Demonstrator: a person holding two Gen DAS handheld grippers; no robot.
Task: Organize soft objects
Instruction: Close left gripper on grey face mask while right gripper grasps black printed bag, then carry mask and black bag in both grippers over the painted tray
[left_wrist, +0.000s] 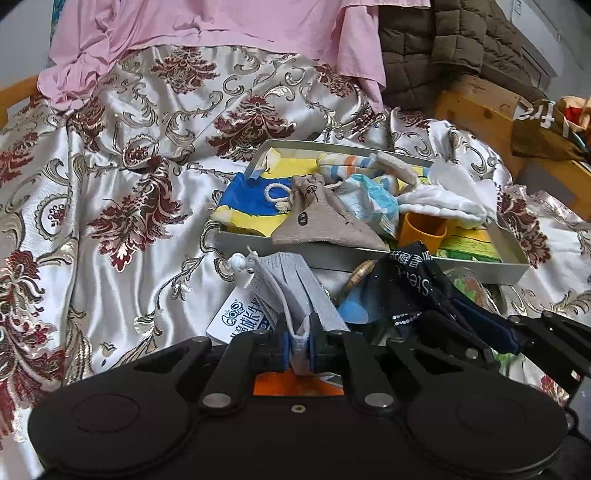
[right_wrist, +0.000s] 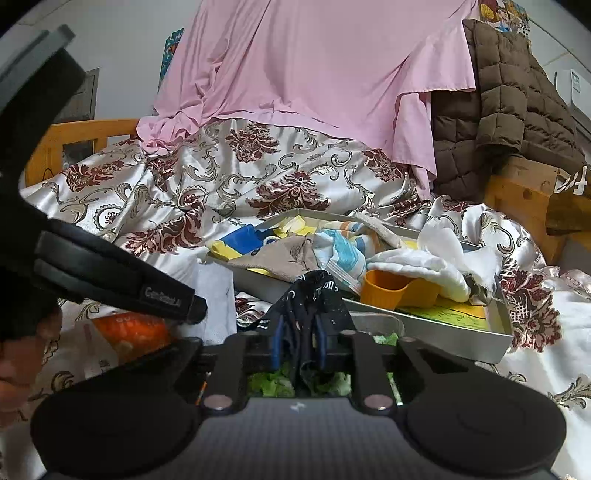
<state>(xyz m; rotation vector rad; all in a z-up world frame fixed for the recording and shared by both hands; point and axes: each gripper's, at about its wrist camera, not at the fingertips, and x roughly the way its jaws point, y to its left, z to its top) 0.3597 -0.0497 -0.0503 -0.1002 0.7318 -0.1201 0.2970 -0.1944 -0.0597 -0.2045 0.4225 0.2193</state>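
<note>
While the left tool (left_wrist: 300, 349) pinches a grey sock (left_wrist: 291, 284), the right tool (right_wrist: 298, 345), near "GenRobot.AI" lettering, clamps a black sock (right_wrist: 312, 299).

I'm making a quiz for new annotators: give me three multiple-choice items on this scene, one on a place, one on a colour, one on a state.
1. Where is the orange cup?
A. in the metal tray
B. on the brown jacket
C. in the left gripper

2. What colour is the sheet draped at the back?
A. green
B. pink
C. black

3. What is the right gripper doing?
A. open, empty
B. shut on a dark cloth
C. shut on the cup

Answers:
1 A: the orange cup sits inside the metal tray.
2 B: the sheet is pink.
3 B: the right gripper pinches the dark cloth; the left gripper pinches a grey sock.
</note>
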